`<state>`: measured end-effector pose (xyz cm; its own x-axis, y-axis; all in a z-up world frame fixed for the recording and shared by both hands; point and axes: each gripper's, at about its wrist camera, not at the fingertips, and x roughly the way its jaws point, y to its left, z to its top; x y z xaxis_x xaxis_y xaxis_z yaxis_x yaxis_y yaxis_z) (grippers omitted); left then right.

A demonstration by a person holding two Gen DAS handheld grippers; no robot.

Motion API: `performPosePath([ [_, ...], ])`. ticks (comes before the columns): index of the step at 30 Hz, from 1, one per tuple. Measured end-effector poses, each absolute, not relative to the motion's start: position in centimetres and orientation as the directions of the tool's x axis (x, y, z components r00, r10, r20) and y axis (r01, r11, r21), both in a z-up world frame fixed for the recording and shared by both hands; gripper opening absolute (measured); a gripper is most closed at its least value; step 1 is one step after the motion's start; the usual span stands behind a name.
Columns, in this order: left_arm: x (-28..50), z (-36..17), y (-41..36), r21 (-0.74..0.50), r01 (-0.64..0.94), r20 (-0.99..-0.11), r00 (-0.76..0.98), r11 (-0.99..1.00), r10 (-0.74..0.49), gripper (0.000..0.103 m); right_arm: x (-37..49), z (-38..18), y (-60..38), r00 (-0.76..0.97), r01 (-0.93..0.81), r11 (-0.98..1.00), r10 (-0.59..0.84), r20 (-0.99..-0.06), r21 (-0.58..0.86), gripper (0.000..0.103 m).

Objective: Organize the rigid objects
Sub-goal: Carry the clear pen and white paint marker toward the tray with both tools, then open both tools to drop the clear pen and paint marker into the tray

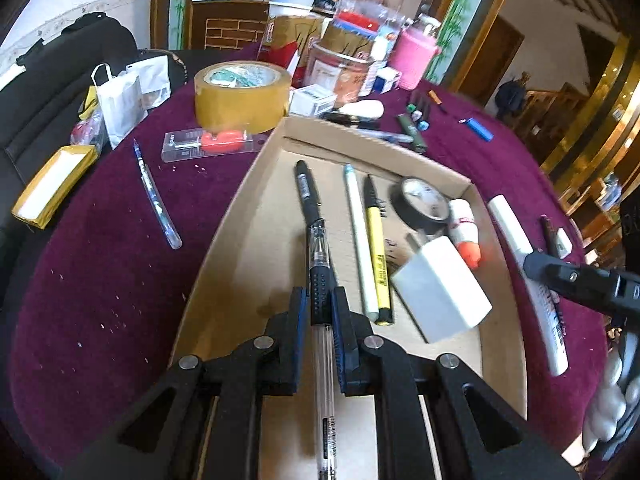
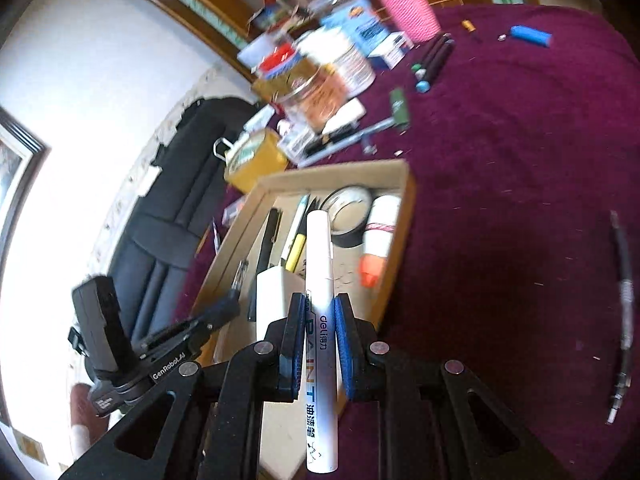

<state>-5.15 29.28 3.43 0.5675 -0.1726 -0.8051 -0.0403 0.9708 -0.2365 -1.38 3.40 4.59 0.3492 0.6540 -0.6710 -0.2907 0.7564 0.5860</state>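
The left claw (image 1: pixel 320 300) is clamped on a clear pen with a black grip (image 1: pixel 319 264), the pen running straight out between the blue pads, over the near part of a shallow cardboard box (image 1: pixel 256 168). The box sits on a tabletop (image 1: pixel 100 280) covered in purple cloth.

Inside the box lie a black pen (image 1: pixel 306 188), a white pen (image 1: pixel 360 236) and a yellow marker (image 1: pixel 378 240) side by side, with a roll of black tape (image 1: pixel 420 204) at the far right corner, a white bottle with an orange cap (image 1: pixel 464 228) just beside it, and a white block (image 1: pixel 440 288) nearer.

The right claw (image 2: pixel 318 320) is clamped on a white paint marker (image 2: pixel 320 280) — held lengthwise, its far end pointing over the box's near right side.

Outside the box, on the left, a clear blue pen (image 1: pixel 156 196) lies on the cloth, with a clear packet holding something orange (image 1: pixel 208 144) and a big roll of brown tape (image 1: pixel 242 96) farther off. A blue lighter (image 1: pixel 480 128) lies far right — well apart from the box.
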Motion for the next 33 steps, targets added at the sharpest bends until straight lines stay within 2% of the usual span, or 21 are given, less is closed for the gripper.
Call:
performPosePath([
  [2,-4.7,3.5,29.5,-0.224,-0.055,-0.814,0.56,0.973,-0.156,0.014,-0.9,4.1,4.7,0.341,-0.291,0.774,0.633,-0.695,0.562,0.016],
  [4,-4.7,3.6,29.7,-0.228,-0.057,-0.811,0.563,0.972,-0.157,0.029,-0.5,3.6,5.6,0.339,-0.291,0.795,0.605,-0.72,0.532,0.017],
  [5,-4.8,3.8,29.8,-0.238,-0.055,-0.806,0.568,0.97,-0.166,0.044,-0.3,3.4,5.9,0.339,-0.293,0.802,0.596,-0.728,0.52,0.017],
  [6,-4.9,3.9,29.9,-0.243,-0.057,-0.801,0.575,0.968,-0.167,0.053,-0.1,3.2,6.5,0.344,-0.295,0.816,0.576,-0.741,0.497,0.017],
  [7,-5.1,4.0,30.0,-0.25,-0.06,-0.793,0.585,0.966,-0.169,0.055,-0.1,3.1,6.8,0.351,-0.295,0.828,0.558,-0.752,0.477,0.017],
  [9,-5.6,4.3,30.3,-0.269,-0.059,-0.78,0.599,0.961,-0.181,0.058,-0.1,3.0,6.7,0.363,-0.284,0.848,0.528,-0.768,0.448,0.018],
  [13,-6.8,5.0,31.0,-0.32,-0.063,-0.748,0.629,0.945,-0.212,0.063,0.1,3.3,6.5,0.391,-0.281,0.849,0.526,-0.755,0.447,0.029],
  [19,-9.4,6.3,31.7,-0.381,-0.075,-0.691,0.685,0.921,-0.231,0.066,-1.0,5.4,6.1,0.453,-0.331,0.821,0.571,-0.685,0.465,0.029],
  [22,-10.4,6.7,32.2,-0.414,-0.085,-0.671,0.701,0.906,-0.241,0.066,-1.7,6.0,7.4,0.415,-0.388,0.774,0.632,-0.655,0.501,0.029],
  [26,-11.7,7.2,32.6,-0.45,-0.095,-0.64,0.728,0.888,-0.246,0.068,-1.6,5.3,9.7,0.371,-0.395,0.769,0.634,-0.679,0.502,0.034],
  [30,-12.3,7.9,32.1,-0.481,-0.061,-0.601,0.749,0.874,-0.278,0.068,-2.8,4.1,11.2,0.202,-0.479,0.629,0.758,-0.621,0.612,0.034],
  [33,-12.6,8.5,31.4,-0.482,-0.026,-0.577,0.762,0.876,-0.295,0.069,-4.7,4.7,10.0,0.249,-0.511,0.651,0.737,-0.628,0.562,0.034],
])
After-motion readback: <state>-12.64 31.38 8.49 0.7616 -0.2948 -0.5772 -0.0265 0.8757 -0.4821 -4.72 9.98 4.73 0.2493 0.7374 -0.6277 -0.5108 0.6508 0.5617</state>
